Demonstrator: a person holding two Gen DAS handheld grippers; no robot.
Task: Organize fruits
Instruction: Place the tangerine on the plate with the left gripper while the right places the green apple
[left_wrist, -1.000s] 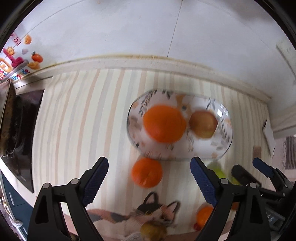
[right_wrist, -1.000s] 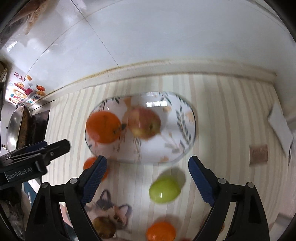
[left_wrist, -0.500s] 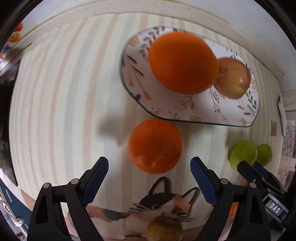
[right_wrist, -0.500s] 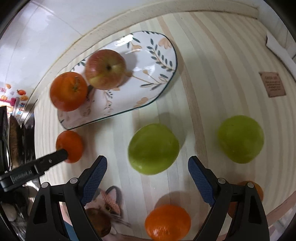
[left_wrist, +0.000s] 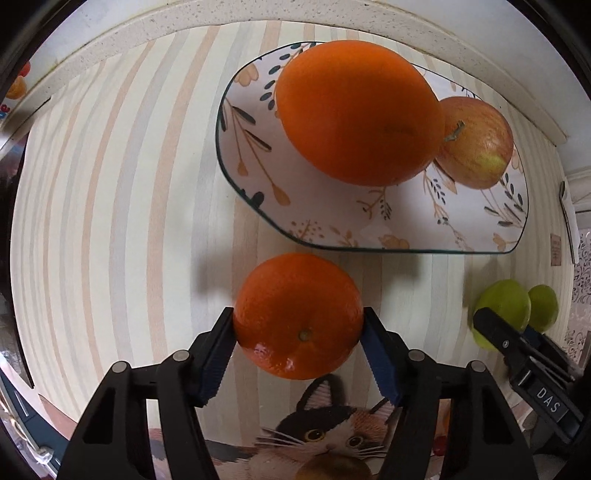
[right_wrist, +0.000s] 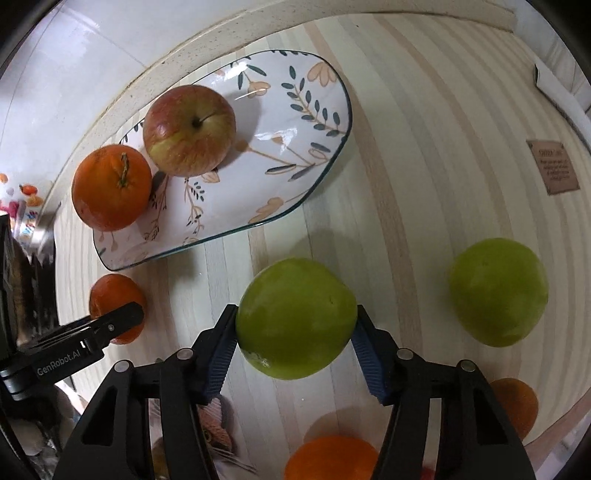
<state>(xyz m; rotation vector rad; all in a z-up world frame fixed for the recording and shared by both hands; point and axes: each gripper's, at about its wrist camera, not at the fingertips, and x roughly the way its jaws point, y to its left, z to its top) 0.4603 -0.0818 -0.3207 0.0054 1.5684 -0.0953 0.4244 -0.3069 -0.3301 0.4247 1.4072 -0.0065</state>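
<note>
Left gripper clamps orange; right gripper clamps green apple; floral plate straight ahead, nearer left.

Both wrist cameras look steeply down, close over the striped cloth, sharing the floral plate.

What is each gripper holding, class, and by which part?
The left gripper clamps an orange across its widest sides; the right gripper clamps a green apple likewise, across its middle.
</note>
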